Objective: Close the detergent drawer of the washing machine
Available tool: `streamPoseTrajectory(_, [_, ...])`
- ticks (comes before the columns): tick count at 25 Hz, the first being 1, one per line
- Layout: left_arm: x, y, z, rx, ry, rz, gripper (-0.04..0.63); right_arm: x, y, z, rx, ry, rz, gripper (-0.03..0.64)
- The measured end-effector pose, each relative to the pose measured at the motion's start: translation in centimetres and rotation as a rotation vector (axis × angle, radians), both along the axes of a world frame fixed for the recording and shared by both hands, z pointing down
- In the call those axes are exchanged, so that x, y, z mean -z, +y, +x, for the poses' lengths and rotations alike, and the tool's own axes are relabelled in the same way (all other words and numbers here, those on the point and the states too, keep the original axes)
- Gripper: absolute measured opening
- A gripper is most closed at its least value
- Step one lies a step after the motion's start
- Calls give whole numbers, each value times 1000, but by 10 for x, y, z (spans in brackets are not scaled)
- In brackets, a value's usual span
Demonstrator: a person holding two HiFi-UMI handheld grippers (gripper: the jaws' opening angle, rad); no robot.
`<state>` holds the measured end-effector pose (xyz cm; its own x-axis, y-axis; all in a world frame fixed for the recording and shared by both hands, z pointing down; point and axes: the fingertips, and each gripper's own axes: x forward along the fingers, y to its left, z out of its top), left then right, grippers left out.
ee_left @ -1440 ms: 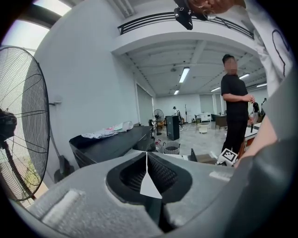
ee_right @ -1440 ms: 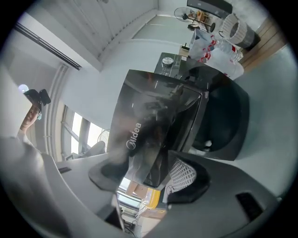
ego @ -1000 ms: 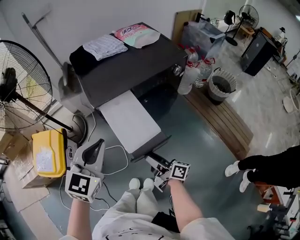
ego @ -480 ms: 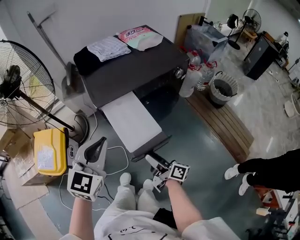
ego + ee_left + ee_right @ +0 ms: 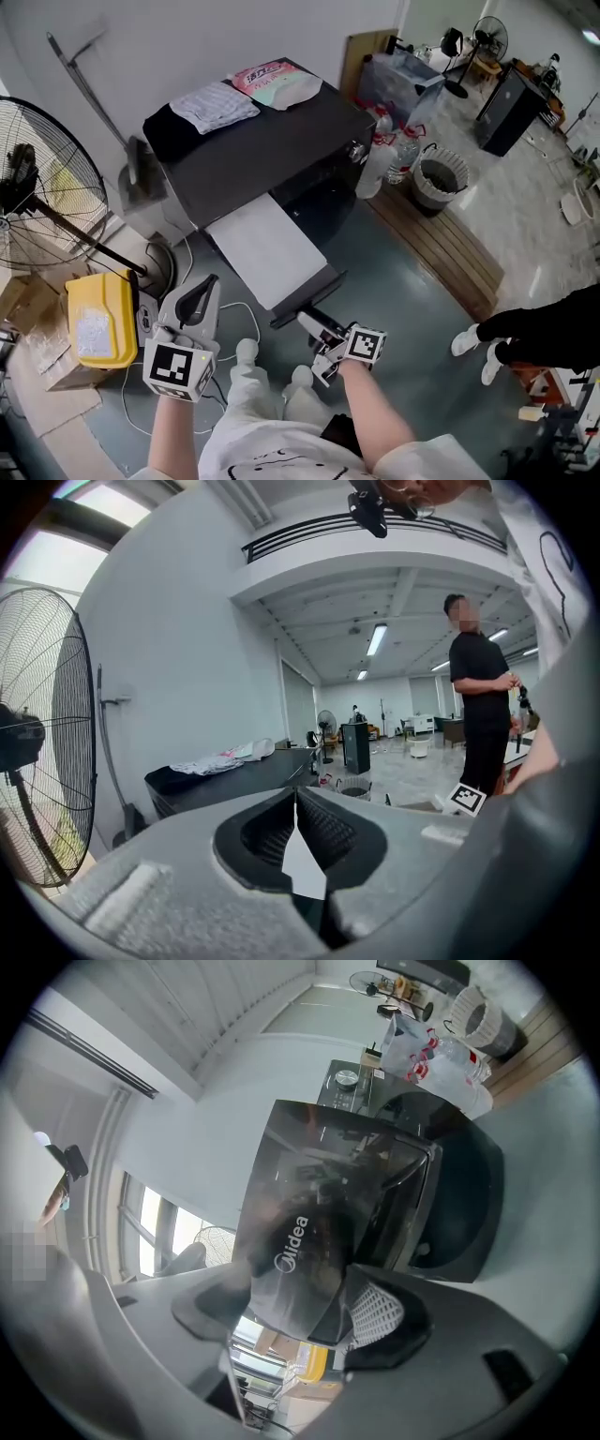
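Observation:
The dark washing machine (image 5: pixel 262 141) stands by the wall with its long white detergent drawer (image 5: pixel 267 248) pulled far out toward me. My right gripper (image 5: pixel 317 328) is at the drawer's dark front panel (image 5: pixel 309 298). In the right gripper view the glossy panel (image 5: pixel 300 1222) lies between the wide jaws of the right gripper (image 5: pixel 300 1312), and the pads do not visibly press on it. My left gripper (image 5: pixel 204 286) hovers left of the drawer over the floor, jaws together, holding nothing. The left gripper (image 5: pixel 296 794) points toward the machine's top.
A big floor fan (image 5: pixel 37 187) and a yellow box (image 5: pixel 94 319) stand on the left. Cables (image 5: pixel 239 314) lie under the drawer. Folded cloths (image 5: pixel 217 101) lie on the machine. Bottles (image 5: pixel 389 141), a waste basket (image 5: pixel 439 176) and a wooden pallet (image 5: pixel 441 244) stand right. A person in black (image 5: pixel 553 328) stands at far right.
My feet have shuffled below the drawer and the view has shifted a little. Both grippers keep their places; the drawer stays pulled out.

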<state>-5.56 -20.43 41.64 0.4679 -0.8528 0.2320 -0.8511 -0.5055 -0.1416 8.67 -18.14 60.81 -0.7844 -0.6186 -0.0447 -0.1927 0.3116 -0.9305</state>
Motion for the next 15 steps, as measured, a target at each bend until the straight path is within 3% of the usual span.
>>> streamPoseTrajectory(15, [5, -36, -30, -52, 27, 15, 20, 1, -22, -22, -72, 9, -1, 301])
